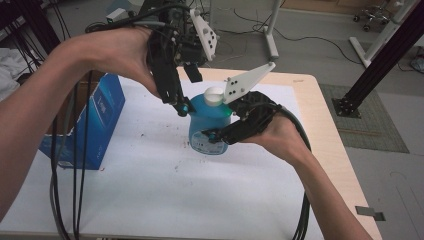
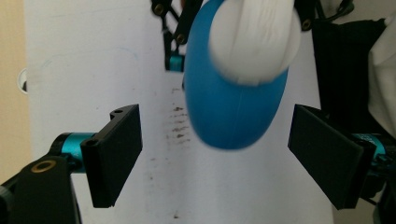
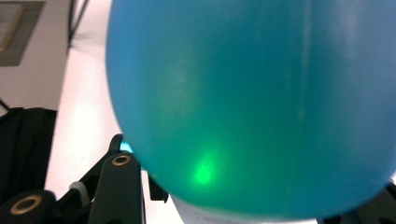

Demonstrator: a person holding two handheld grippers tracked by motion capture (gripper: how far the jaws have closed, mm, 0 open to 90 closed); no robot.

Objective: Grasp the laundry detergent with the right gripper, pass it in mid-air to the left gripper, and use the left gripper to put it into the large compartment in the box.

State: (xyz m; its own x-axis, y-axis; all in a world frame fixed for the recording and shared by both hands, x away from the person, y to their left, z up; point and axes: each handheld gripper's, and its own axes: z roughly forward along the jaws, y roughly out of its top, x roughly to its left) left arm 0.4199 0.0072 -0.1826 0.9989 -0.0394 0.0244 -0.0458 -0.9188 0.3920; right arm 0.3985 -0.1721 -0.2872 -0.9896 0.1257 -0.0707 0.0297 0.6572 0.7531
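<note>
A blue bottle (image 1: 207, 125) with a white cap (image 1: 214, 95) stands out near the middle of the white-covered table (image 1: 150, 190). My right gripper (image 1: 222, 122) comes in from the right and is shut on the bottle's body; in the right gripper view the blue bottle (image 3: 252, 93) bulges up close between the jaws of the right gripper (image 3: 252, 196). My left gripper (image 1: 192, 92) hangs over it from the upper left. In the left gripper view the left gripper (image 2: 219, 158) is open wide, with the cap (image 2: 254, 37) and blue bottle (image 2: 229, 112) ahead between the jaws, untouched.
A blue carton (image 1: 100, 120) stands at the table's left side. Small dark stains (image 2: 180, 126) mark the white sheet beside the bottle. Bare wood (image 1: 330, 140) shows along the table's right edge. Black cables (image 1: 75, 175) trail from the left forearm.
</note>
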